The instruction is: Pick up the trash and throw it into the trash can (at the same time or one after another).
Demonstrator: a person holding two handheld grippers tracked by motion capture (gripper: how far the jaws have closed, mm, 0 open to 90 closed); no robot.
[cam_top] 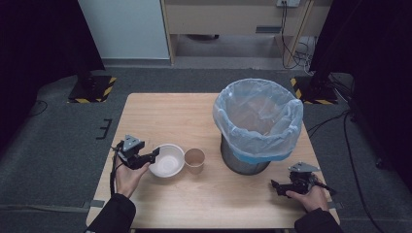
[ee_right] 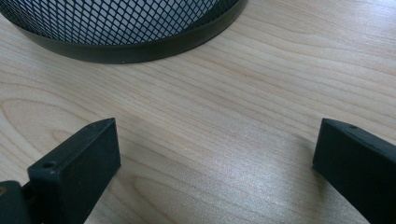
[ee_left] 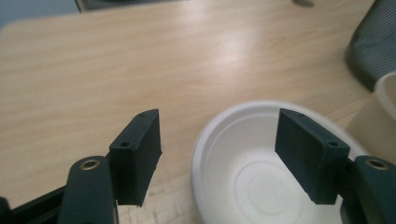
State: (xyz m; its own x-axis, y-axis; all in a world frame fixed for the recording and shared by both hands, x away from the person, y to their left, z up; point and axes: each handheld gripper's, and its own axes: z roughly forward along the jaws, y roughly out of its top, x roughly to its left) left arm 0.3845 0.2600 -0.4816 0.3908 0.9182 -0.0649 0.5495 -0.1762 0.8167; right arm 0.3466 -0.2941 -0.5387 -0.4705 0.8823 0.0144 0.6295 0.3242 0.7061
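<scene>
Your left gripper (cam_top: pixel 154 154) sits at the near-left part of the table (cam_top: pixel 165 111), right at the left rim of the white bowl (cam_top: pixel 167 160). In the left gripper view its jaws stand wide apart and hold nothing: one jaw is over the bare wood just outside the bowl (ee_left: pixel 261 172), the other is above the bowl's inside, so the rim lies between them, though you cannot tell from these views whether either jaw touches it. The bowl stands upright on the table and looks empty. Just to its right is a brown paper cup (cam_top: pixel 195 160), upright with its mouth up, close beside the bowl; its pale edge shows at the right border of the left gripper view (ee_left: pixel 383 116). Farther right stands the black mesh waste bin (cam_top: pixel 243 162), lined with a pale blue plastic bag (cam_top: pixel 257 119) that folds over its top edge. Your right gripper (cam_top: pixel 276 186) rests low at the near-right corner of the table, just in front of the bin and well apart from the bowl and cup. Its jaws are also spread wide with only wood grain between them, and the bin's mesh base (ee_right: pixel 126 32) curves across the top of the right gripper view.
</scene>
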